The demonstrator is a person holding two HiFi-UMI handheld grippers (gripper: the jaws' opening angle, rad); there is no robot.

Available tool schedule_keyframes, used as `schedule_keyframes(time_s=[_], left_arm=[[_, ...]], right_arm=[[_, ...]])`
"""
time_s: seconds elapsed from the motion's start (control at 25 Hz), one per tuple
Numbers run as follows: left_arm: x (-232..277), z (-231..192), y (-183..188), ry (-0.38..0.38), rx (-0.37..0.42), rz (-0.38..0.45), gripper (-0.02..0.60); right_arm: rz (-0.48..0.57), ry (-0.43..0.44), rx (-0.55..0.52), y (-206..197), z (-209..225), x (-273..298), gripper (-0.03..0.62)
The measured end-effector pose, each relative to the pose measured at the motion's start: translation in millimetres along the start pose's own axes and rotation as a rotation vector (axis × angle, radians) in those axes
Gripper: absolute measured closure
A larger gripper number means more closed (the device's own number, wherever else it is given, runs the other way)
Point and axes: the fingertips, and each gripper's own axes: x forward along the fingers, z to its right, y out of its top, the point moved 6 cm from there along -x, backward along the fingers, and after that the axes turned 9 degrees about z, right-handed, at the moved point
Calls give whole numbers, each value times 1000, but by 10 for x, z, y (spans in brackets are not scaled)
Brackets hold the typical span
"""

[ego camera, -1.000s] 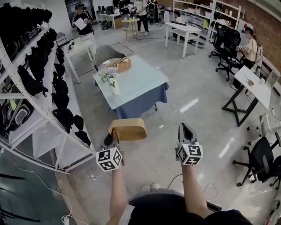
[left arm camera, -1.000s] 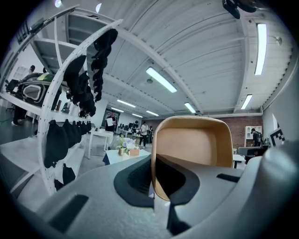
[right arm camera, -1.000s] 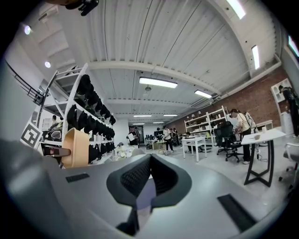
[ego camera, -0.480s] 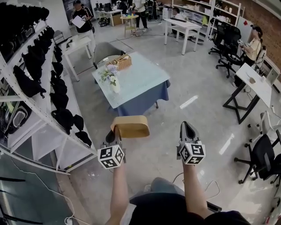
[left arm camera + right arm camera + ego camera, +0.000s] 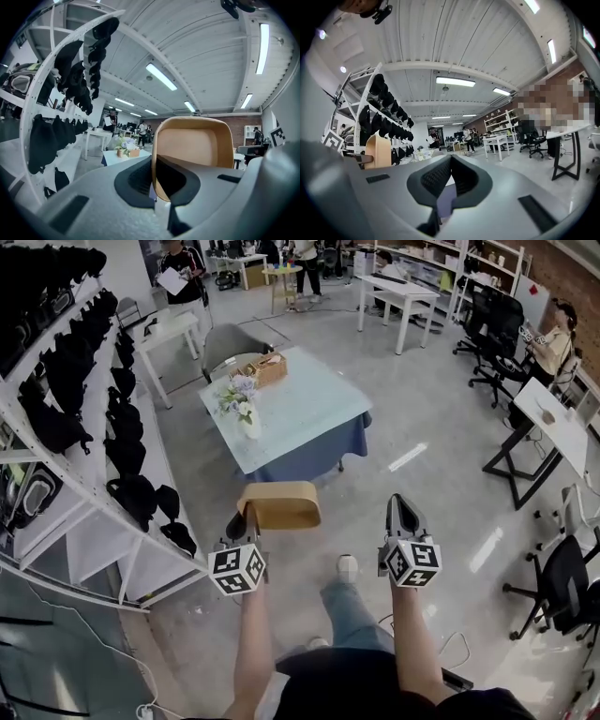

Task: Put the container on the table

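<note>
Along the left edge, white shelving (image 5: 98, 538) carries dark gear. Right of it, my left gripper (image 5: 244, 524) pinches the rim of the tan container (image 5: 277, 505), which hangs in the air above the floor, lower in frame than the blue-skirted table (image 5: 309, 409) at upper centre and well apart from it. At lower right, my right gripper (image 5: 403, 517) is pressed together on nothing.

One container (image 5: 277, 505). Two grippers: the left gripper (image 5: 246, 524) and the right gripper (image 5: 401, 507). One table (image 5: 314, 399) draped in blue cloth, carrying one vase (image 5: 245, 418) of flowers and one basket (image 5: 266, 369). One white rack (image 5: 98, 526) of dark gear.
</note>
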Motion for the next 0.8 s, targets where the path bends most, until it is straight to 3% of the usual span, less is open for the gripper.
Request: schedule_keyframes(time_s=[0.32,0.8], left_arm=[[1015,-33,-135,36,14,27,572],[3644,30,-657,172,-12,-30,572]], right_arm=[[21,41,34,-289,400,1121,595],[-66,161,72,-790,1483,4238,595]])
